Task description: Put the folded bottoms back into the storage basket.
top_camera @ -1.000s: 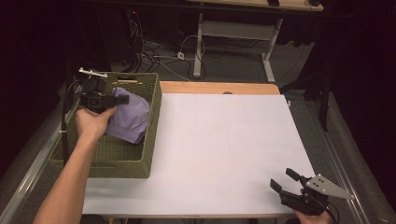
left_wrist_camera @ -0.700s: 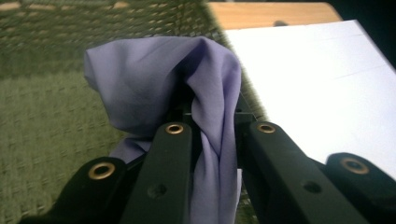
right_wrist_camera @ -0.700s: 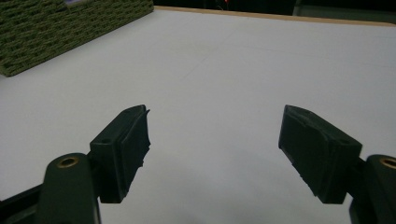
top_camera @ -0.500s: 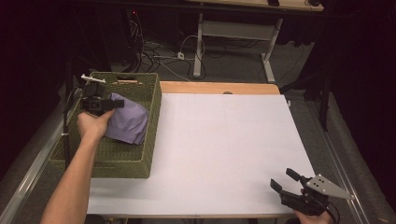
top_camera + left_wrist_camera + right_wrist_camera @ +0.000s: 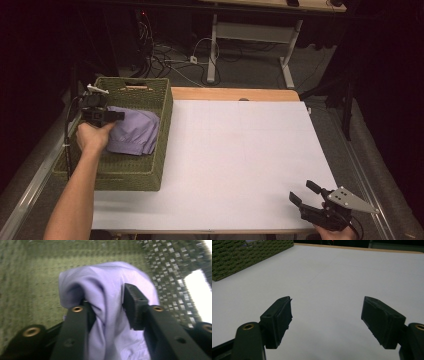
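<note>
**Cloth pinch inside basket: left gripper drawing back toward the near wall**

Comparison with the frames before this one: the left hand [image 5: 92, 136] is sitting nearer the person than it did a second ago, having travelled toward 6 o'clock along the basket's left side. The lavender cloth [image 5: 134, 131] is showing more of its surface in the high view than earlier. The right gripper [image 5: 306, 194] is lying where it did before, at the table's 5 o'clock corner.

Left gripper [image 5: 106, 303]: its jaws are standing partly closed and pinching a raised fold of the lavender cloth [image 5: 105, 290]. Fabric is filling the gap between them and draping down over the left jaw. The cloth is lying inside the green woven basket [image 5: 162, 145], in its far half, at the table's 9 o'clock side.

Right gripper [image 5: 327, 315]: its jaws are spread wide, holding nothing and hovering just over the white table surface [image 5: 342, 277].

View differences: the left gripper view is showing the pinch itself and the basket's woven inner wall [image 5: 32, 277], with a bright handle opening [image 5: 197, 292] at 3 o'clock; the high view is hiding that contact behind the hand. The right gripper view is showing the basket's outer wall [image 5: 244, 255] at 10 o'clock, well apart from its jaws. The high view is adding the wooden table edge [image 5: 230, 93] at 12 o'clock.
</note>
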Motion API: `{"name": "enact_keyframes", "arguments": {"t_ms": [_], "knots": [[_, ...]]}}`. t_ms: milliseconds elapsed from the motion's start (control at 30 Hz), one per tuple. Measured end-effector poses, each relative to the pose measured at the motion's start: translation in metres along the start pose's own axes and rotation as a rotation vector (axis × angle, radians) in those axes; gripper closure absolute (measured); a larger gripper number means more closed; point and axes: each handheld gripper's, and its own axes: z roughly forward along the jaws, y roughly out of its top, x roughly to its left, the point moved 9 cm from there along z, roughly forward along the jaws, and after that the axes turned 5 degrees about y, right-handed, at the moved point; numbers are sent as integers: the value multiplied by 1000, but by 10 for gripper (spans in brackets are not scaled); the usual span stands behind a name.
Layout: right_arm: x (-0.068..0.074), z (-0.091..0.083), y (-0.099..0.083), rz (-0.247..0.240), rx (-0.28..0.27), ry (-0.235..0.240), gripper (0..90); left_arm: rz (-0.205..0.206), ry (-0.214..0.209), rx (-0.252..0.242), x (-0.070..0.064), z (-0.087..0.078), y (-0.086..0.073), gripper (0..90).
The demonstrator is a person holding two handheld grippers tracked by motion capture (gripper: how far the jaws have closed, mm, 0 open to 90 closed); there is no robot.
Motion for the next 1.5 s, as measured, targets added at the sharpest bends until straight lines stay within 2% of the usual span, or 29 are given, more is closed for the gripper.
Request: {"name": "enact_keyframes", "arguments": {"t_ms": [133, 267, 500, 700, 867, 900, 933, 967, 1067, 1267, 1500], "knots": [[0, 0, 0, 0, 2, 0, 249, -3, 29, -5, 5, 1, 1, 517], [-1, 0, 0, 1, 2, -1, 250, -2, 39, -19, 6, 0, 3, 447], [-1, 1, 0, 0, 3, -1, 250, 22, 64, -86, 7, -14, 9, 409], [-1, 1, 0, -2, 5, 0, 249, 39, 75, -116, 7, -26, 13, 399], [0, 1, 0, -2, 4, -1, 249, 44, 74, -128, 7, -30, 13, 382], [0, 1, 0, -2, 2, -1, 249, 43, 73, -150, 7, -34, 14, 377], [0, 1, 0, -2, 2, -1, 249, 43, 73, -150, 7, -34, 14, 377], [0, 0, 0, -4, 2, 0, 249, 47, 62, -164, 6, -38, 15, 377], [0, 1, 0, -3, 3, 0, 249, 59, 57, -154, 3, -40, 14, 377], [0, 0, 0, -5, 1, 0, 249, 81, 16, -153, -7, -39, 8, 377], [0, 0, 0, -3, 0, 0, 249, 108, -36, -181, -21, -45, 1, 377]]}}
